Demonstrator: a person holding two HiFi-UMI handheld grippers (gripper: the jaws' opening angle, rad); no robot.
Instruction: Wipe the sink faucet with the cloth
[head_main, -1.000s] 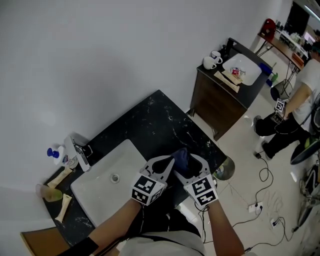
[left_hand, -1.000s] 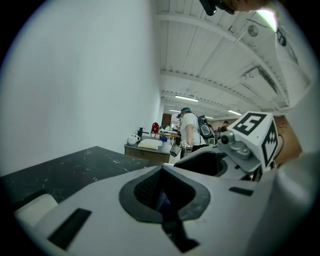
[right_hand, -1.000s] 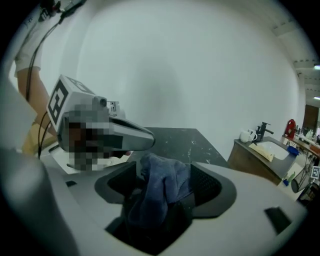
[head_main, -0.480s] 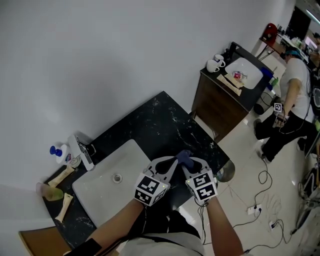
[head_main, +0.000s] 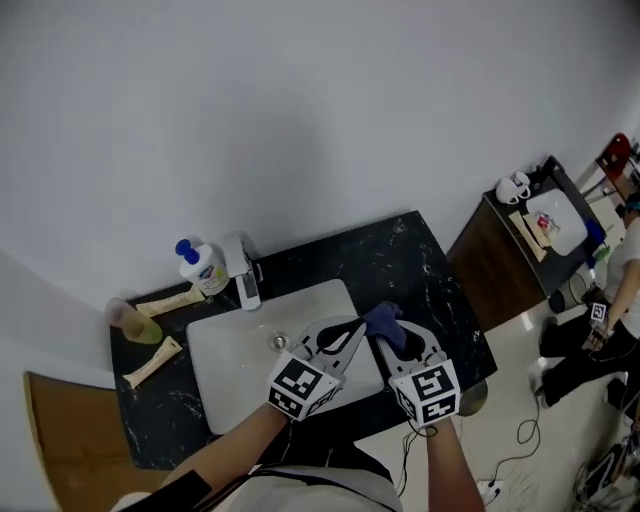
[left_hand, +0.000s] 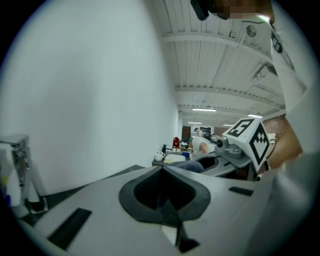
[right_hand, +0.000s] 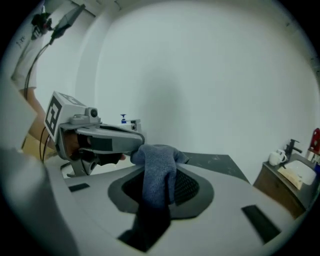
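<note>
A chrome faucet (head_main: 244, 276) stands at the back of the white sink (head_main: 230, 370), set in a black marble counter (head_main: 400, 260). My right gripper (head_main: 388, 330) is shut on a blue-grey cloth (head_main: 383, 320), which bunches over the jaw tips (right_hand: 158, 170). It hovers over the basin's right edge, well to the right of the faucet. My left gripper (head_main: 350, 330) is right beside it, shut with nothing in it. The left gripper view shows the faucet (left_hand: 19, 167) far to its left. In the right gripper view the left gripper (right_hand: 102, 139) crosses in front of the faucet (right_hand: 134, 123).
A soap pump bottle (head_main: 203, 268), two cream tubes (head_main: 152, 362) and a yellowish cup (head_main: 130, 320) lie left of the faucet. A white wall rises right behind the counter. A dark cabinet (head_main: 510, 260) with cups stands to the right, and a person (head_main: 610, 330) beyond it.
The head view has swung so the sink sits nearer the middle. Both grippers, with the cloth, have moved from over the bare counter to the basin's right edge.
</note>
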